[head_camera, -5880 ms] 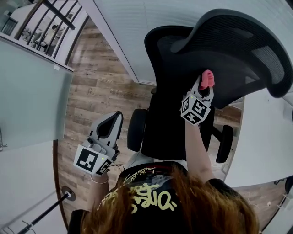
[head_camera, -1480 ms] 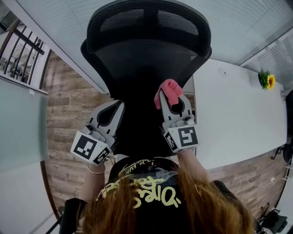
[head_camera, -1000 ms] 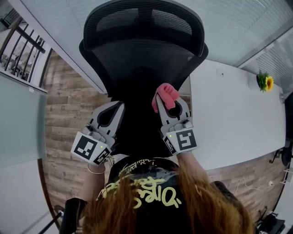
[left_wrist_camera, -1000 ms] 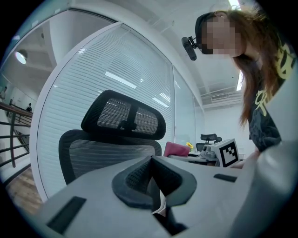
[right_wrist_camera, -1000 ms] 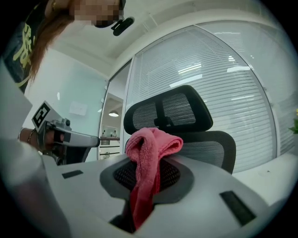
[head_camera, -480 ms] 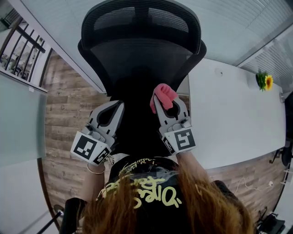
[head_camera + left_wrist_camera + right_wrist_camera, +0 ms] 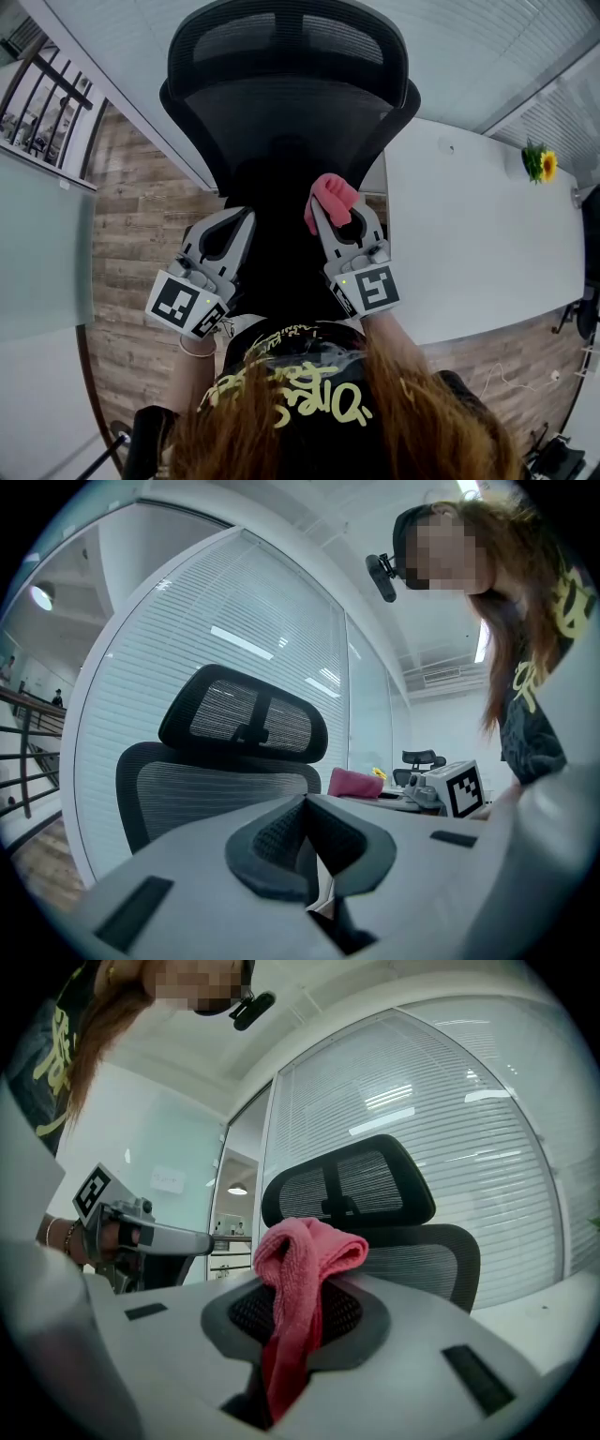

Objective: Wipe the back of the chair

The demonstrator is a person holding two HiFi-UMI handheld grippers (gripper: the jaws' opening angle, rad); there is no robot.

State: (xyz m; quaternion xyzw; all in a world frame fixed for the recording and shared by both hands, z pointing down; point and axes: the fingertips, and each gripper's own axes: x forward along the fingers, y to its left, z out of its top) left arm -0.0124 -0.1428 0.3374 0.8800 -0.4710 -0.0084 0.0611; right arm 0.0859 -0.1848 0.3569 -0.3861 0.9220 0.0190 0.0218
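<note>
Right gripper [image 7: 339,208]: jaws are pinched on a pink terry cloth [image 7: 330,190]. In the right gripper view the cloth [image 7: 302,1269] is seen bunched into a knot above the tips, with a tail hanging down through the jaw throat. Left gripper [image 7: 234,221]: jaws are pressed together with nothing between them [image 7: 307,810]. It is held lower left of centre, level with the right one.

Task's thing: the back of the black mesh office chair [image 7: 281,122] fills the upper centre of the head view, directly ahead of both grippers, with the headrest [image 7: 286,42] above it. Whether the cloth touches the mesh cannot be told. Wiped or unwiped mesh cannot be told apart either.

Risks, as judged:
- Cloth dragged out of the jaws: only a narrow fold is clamped, and mesh is grabby.
- Mesh scraped or snagged by the hard jaw tips: little of them is covered by the knot.
- Strips missed: the contact patch of a bunched cloth is small.
- Chair pushed or swivelled away under pressure: it is not braced by the left gripper, and the white desk [image 7: 469,234] at right could be struck.
</note>
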